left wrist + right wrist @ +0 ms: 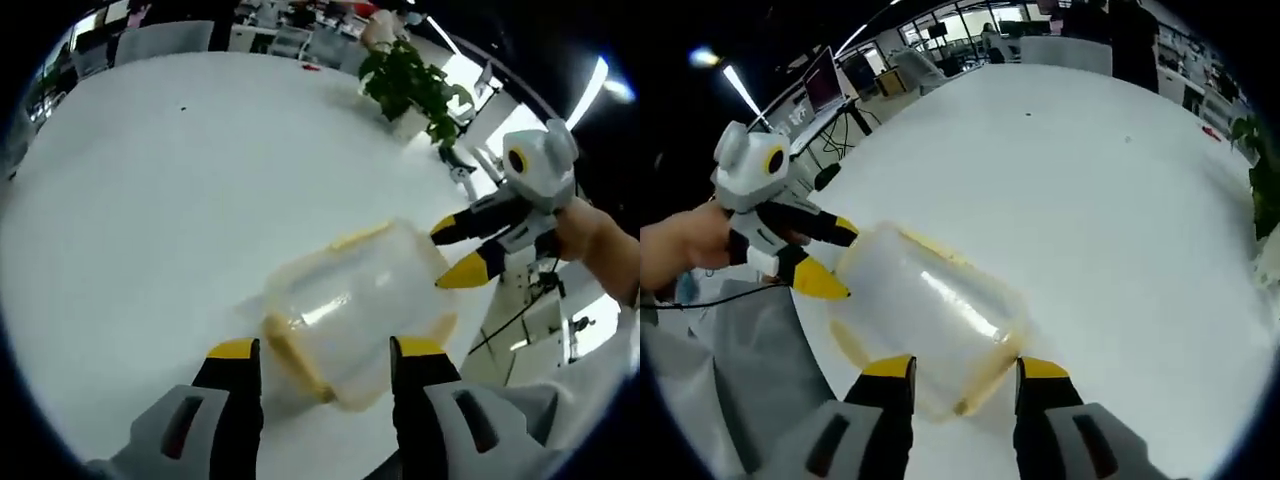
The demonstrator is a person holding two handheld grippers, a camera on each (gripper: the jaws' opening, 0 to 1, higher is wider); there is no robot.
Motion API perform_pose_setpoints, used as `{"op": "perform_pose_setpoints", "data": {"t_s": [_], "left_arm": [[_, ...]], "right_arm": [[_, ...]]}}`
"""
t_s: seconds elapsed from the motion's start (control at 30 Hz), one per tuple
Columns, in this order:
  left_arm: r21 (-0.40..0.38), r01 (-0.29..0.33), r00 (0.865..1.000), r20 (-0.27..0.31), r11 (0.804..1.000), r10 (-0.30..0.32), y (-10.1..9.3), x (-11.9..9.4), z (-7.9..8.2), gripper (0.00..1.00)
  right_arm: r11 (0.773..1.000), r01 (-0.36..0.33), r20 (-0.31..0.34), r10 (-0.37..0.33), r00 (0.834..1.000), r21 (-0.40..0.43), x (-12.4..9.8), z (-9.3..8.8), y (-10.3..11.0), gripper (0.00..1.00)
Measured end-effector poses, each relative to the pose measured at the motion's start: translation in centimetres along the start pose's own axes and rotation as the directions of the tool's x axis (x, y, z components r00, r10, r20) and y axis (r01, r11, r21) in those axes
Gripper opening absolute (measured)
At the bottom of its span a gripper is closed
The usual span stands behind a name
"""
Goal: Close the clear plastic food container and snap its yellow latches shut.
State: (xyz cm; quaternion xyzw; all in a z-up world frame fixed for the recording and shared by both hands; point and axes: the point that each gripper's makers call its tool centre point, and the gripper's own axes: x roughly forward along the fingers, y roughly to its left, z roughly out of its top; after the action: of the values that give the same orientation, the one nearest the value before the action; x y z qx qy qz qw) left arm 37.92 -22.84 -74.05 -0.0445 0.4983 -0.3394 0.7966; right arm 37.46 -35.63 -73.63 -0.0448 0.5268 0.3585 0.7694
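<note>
The clear plastic container (pixel 345 295) lies on the white table (pixel 160 220), with yellow latches (pixel 297 358) along its edges. My left gripper (pixel 326 348) is open, and the container's near end sits between its yellow-tipped jaws. The right gripper (pixel 452 252) comes in from the right, held by a hand, with its tips apart at the container's far end. In the right gripper view the container (pixel 930 305) lies just ahead of my open right gripper (pixel 965 368). The left gripper (pixel 835 257) stands open at the container's left end. Blur hides whether the latches are snapped.
A potted green plant (pixel 415 85) stands near the table's far right edge. Office chairs (pixel 160 40) and desks line the far side. A grey chair (pixel 760 350) sits off the table's edge beside the left hand. The wide white tabletop (pixel 1110 180) stretches beyond the container.
</note>
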Motion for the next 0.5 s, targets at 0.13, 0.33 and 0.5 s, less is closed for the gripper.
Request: {"op": "perform_pose_setpoints", "data": {"t_s": [0.13,0.33,0.5], "left_arm": [[-0.008,0.0,1.0,-0.002,1.0,0.0,-0.21,0.24,-0.03,0.48],[-0.029,0.006,1.0,-0.014,1.0,-0.007,-0.12,0.15,-0.1,0.46],[-0.045,-0.004,1.0,-0.013,0.999,0.004,-0.25,0.15,-0.07,0.45]], "right_arm": [[1.0,0.006,-0.005,-0.006,1.0,-0.003,0.09,0.06,0.09,0.38],[1.0,0.007,-0.009,-0.007,1.0,0.007,0.05,-0.05,0.15,0.37],[1.0,0.018,-0.014,-0.018,1.0,0.022,0.1,-0.07,0.22,0.36]]}}
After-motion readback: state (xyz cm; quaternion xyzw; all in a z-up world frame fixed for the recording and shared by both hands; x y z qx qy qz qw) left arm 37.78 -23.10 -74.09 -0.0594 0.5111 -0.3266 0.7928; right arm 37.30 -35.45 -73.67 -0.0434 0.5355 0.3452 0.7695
